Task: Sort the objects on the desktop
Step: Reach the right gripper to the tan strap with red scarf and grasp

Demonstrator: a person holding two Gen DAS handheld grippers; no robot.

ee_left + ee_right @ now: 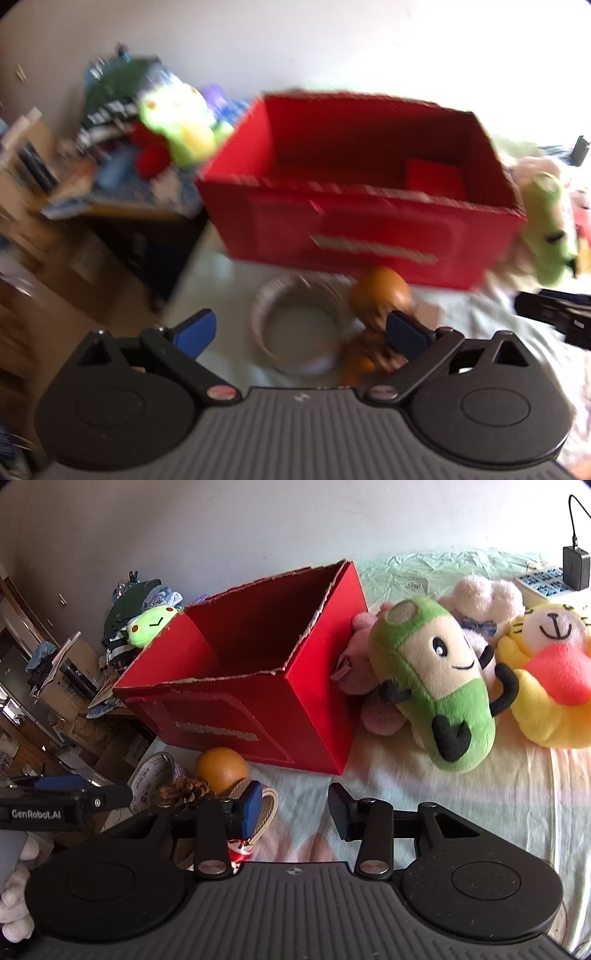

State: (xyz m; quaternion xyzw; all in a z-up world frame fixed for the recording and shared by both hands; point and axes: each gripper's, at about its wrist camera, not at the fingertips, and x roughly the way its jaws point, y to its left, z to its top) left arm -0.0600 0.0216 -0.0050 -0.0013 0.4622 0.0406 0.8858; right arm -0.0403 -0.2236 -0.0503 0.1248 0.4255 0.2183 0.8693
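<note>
An open red cardboard box (351,229) (251,701) stands on the pale cloth. In front of it lie a tape roll (299,328) (155,775), an orange (380,291) (221,768) and a pine cone (380,332) (184,794). My left gripper (301,332) hangs open over the tape roll, its right finger close to the pine cone; the view is blurred. My right gripper (295,812) is open over bare cloth, nothing between its fingers. A green plush (432,679) leans by the box's right side, next to pink (362,679), white (484,598) and yellow (546,672) plush toys.
A woven ring (267,808) and a small red thing (240,849) lie behind my right gripper's left finger. A cluttered side table with a green frog plush (151,624) stands left of the box. Cardboard boxes (66,686) sit lower left. A black charger (576,568) is far right.
</note>
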